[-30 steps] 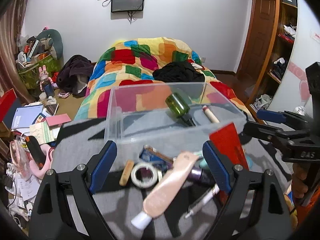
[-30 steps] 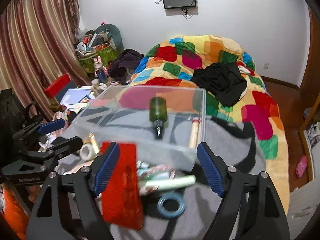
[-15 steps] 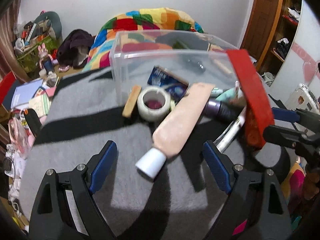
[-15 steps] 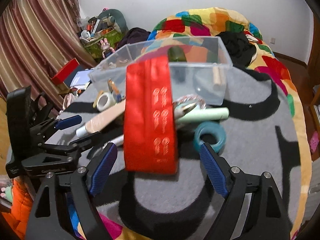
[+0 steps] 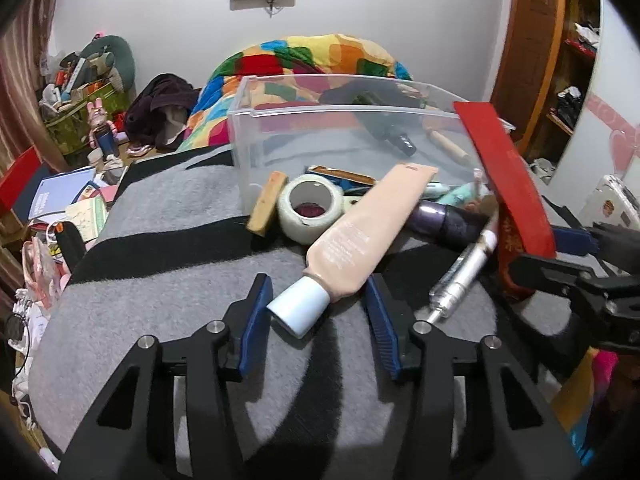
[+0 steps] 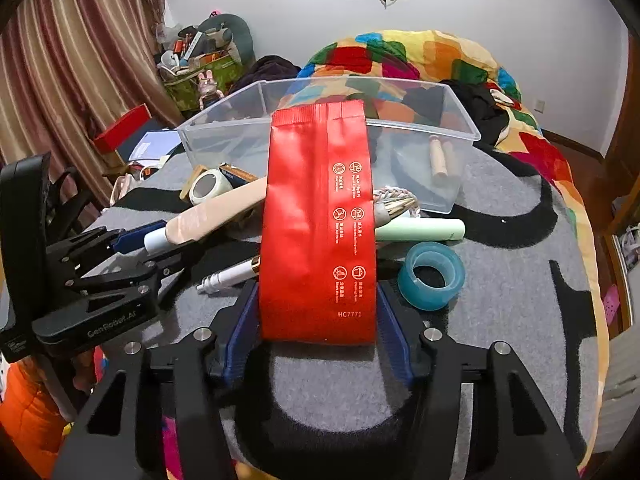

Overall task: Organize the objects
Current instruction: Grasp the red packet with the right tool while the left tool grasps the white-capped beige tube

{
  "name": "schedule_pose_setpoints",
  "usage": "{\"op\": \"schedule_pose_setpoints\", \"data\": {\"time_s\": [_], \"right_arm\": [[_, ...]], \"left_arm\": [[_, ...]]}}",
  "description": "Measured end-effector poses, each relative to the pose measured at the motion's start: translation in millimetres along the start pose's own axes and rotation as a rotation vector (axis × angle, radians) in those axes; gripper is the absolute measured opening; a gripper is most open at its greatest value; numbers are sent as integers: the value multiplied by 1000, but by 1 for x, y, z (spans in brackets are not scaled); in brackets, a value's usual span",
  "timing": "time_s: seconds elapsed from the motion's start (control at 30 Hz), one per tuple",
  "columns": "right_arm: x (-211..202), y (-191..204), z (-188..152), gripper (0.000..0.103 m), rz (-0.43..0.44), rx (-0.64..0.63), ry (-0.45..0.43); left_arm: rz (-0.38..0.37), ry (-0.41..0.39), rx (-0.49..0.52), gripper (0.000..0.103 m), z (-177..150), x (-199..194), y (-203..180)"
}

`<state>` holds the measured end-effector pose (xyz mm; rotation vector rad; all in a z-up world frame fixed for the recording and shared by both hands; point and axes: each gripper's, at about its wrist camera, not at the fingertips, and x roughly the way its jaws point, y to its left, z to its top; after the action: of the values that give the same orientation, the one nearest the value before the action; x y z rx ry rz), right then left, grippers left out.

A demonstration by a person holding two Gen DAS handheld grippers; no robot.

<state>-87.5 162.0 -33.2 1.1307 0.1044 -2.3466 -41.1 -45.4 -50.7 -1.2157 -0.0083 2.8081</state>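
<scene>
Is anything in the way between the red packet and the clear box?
Nothing blocks it. The red packet stands between the closing right gripper pads, its top leaning toward the clear box, whose top is open.

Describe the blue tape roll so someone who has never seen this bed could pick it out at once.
Start at the clear plastic bin on the grey blanket. In front of it lies a clutter of objects, with a tall red pouch in the middle. The blue tape roll lies just right of that pouch, below a pale green tube; unlike the white tape roll on the left, it is translucent teal.
</scene>
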Motion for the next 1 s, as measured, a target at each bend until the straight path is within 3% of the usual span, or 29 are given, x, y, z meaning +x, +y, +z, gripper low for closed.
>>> {"op": "schedule_pose_setpoints", "data": {"time_s": [0.43, 0.77, 1.0], "right_arm": [[-23, -3, -1, 51, -14, 0, -61], [-36, -9, 4, 51, -22, 10, -100], [-49, -9, 12, 51, -26, 5, -138]], "left_arm": [[-110, -31, 50, 22, -4, -30, -30], [-141, -83, 77, 21, -2, -57, -42], [-144, -150, 59, 20, 16, -79, -35]]}}
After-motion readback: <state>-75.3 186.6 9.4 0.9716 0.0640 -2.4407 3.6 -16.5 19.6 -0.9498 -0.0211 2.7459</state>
